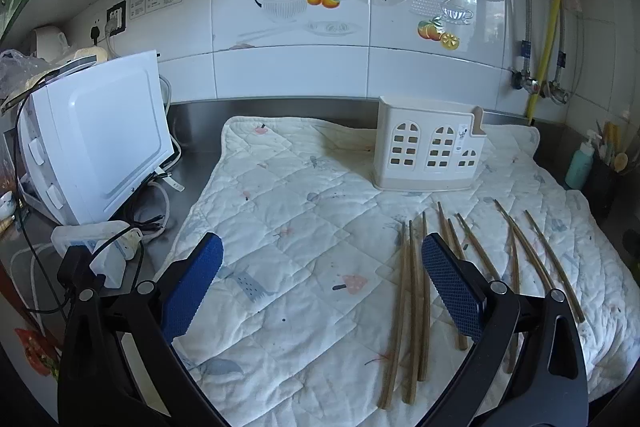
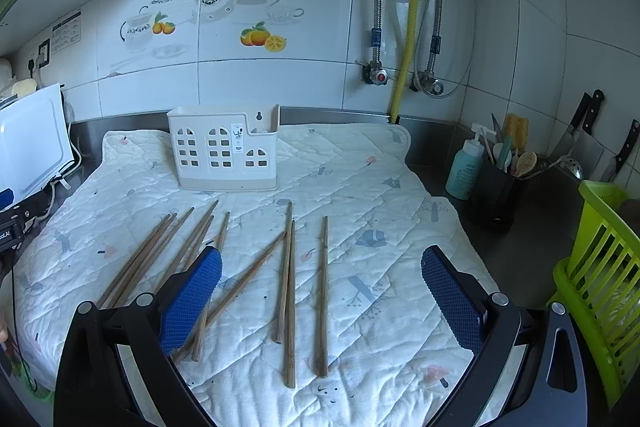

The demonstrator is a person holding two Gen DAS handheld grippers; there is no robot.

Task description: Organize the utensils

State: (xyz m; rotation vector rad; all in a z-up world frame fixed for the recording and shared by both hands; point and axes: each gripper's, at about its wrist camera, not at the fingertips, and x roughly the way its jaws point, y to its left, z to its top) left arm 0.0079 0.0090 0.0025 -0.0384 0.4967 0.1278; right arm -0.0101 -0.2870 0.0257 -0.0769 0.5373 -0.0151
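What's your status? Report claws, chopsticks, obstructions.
Left claw open, empty. Right claw open, empty. Chopsticks loose on quilt, holder empty behind. Nothing blocking.

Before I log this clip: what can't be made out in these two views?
- Inside of the white utensil holder: both views, hidden by its front wall.
- Exact count of chopsticks: left finger covers some in the right wrist view.
- Holder's label: too small.
- Left gripper, right gripper: bodies cut off by the bottom edge.

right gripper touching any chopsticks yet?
Apart. The right wrist view shows the right gripper open and empty, raised over the quilted mat; the chopsticks lie loose below.
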